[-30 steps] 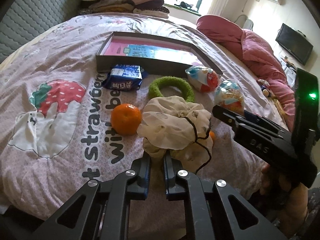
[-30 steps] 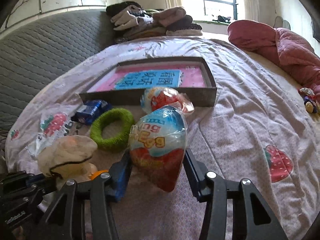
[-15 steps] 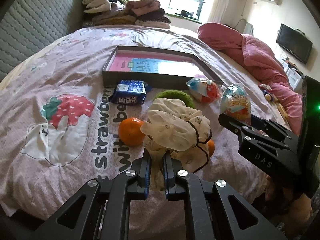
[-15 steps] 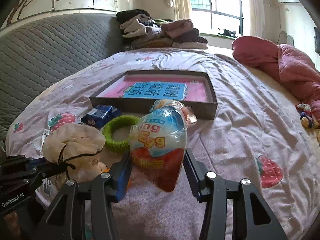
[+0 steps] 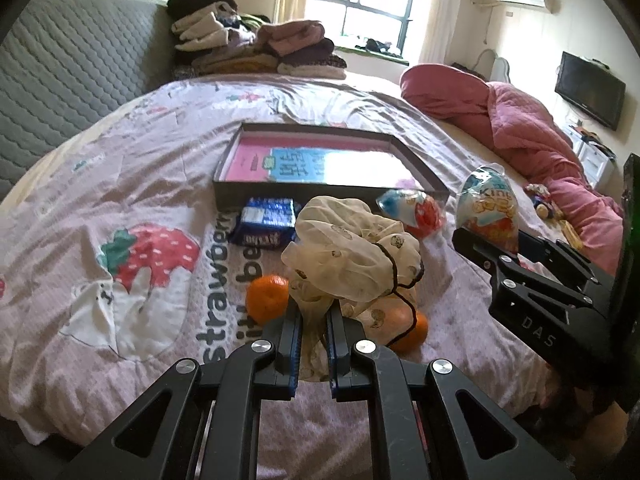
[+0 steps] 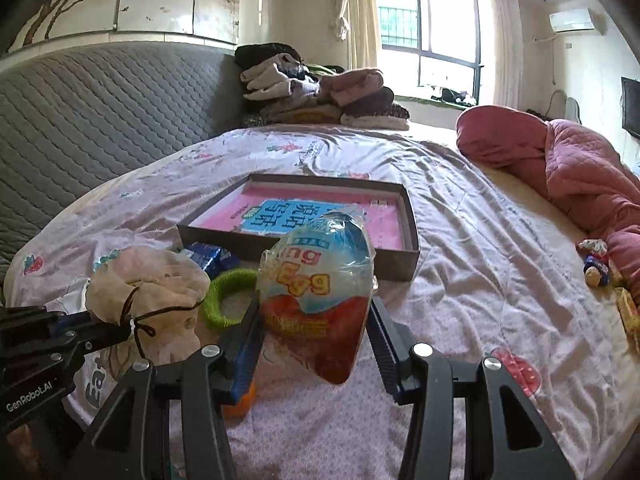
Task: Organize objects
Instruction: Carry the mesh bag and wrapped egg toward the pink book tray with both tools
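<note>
Green ring [image 6: 230, 300] half hidden behind egg packet [image 6: 316, 300] and pouch [image 6: 148, 292].

Low in the left wrist view, a cream drawstring pouch [image 5: 352, 256] carries small brown prints and a black cord. Left of it lies a plain orange tangerine [image 5: 267, 299], and above that a dark blue biscuit packet [image 5: 266, 226] with white lettering. The shallow grey-brown cardboard tray [image 5: 256, 196] at centre shows a pink floor with a light blue panel. The bedsheet [image 5: 100, 184] is pale lilac, printed with red strawberries and dark lettering. At centre of the right wrist view, the egg-shaped snack wrapper [image 6: 318, 296] is blue, white and red with yellow letters, beside a lime green fuzzy ring [image 6: 224, 300].
</note>
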Available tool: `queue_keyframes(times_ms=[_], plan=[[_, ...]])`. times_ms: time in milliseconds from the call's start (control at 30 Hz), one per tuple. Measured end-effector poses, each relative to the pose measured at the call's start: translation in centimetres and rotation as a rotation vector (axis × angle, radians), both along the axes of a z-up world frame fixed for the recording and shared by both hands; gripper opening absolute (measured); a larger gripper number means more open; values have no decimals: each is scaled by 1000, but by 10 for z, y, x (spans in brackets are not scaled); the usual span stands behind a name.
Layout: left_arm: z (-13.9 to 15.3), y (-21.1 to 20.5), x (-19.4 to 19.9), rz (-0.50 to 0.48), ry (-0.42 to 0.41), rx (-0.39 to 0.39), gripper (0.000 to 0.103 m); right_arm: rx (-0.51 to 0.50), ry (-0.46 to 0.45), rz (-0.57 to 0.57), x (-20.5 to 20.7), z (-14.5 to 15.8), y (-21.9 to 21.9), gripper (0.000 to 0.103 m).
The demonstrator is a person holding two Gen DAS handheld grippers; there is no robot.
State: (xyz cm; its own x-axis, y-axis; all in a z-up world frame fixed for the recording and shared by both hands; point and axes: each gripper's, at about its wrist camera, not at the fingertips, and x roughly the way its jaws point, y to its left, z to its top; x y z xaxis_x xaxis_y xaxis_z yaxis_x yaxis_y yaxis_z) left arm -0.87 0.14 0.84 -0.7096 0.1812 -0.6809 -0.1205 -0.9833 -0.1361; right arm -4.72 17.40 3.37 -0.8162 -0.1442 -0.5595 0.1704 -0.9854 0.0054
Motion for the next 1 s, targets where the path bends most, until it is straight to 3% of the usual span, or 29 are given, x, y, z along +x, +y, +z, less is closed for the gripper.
queue_keyframes(times_ms=[1000], plan=[[40, -2, -64, 92, 86, -73, 10, 12, 90, -53, -52, 33, 8, 50]])
